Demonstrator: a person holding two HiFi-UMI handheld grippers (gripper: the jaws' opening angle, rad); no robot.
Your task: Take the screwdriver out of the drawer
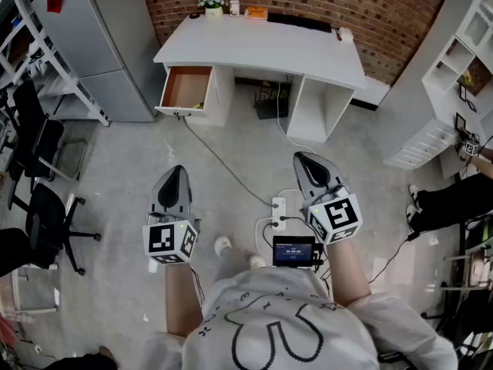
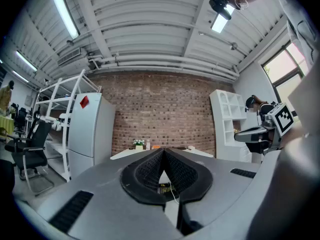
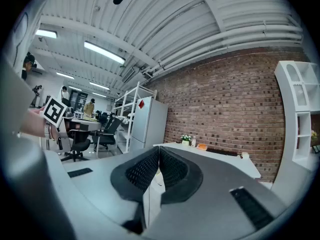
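Since your left hand-held gripper (image 1: pixel 176 169) and right hand-held gripper (image 1: pixel 303 158) are both closed tight on nothing, well apart from the open drawer (image 1: pixel 183 111) under the left front corner of the table (image 1: pixel 262 48), where no screwdriver shows, expect a light, stiff tool and pinch its handle.

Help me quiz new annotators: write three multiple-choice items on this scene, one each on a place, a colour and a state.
1. Where on the desk is the open drawer? A) left end in the head view B) right end C) middle
2. What colour is the wall behind the desk? A) white B) red-brown brick C) green
3. How are the left tool and right tool? A) both wide open B) left grips a screwdriver C) both shut, empty
Answers: 1 A, the drawer juts out at that end; 2 B, brick shows in every view; 3 C, each gripper view shows them closed on nothing.
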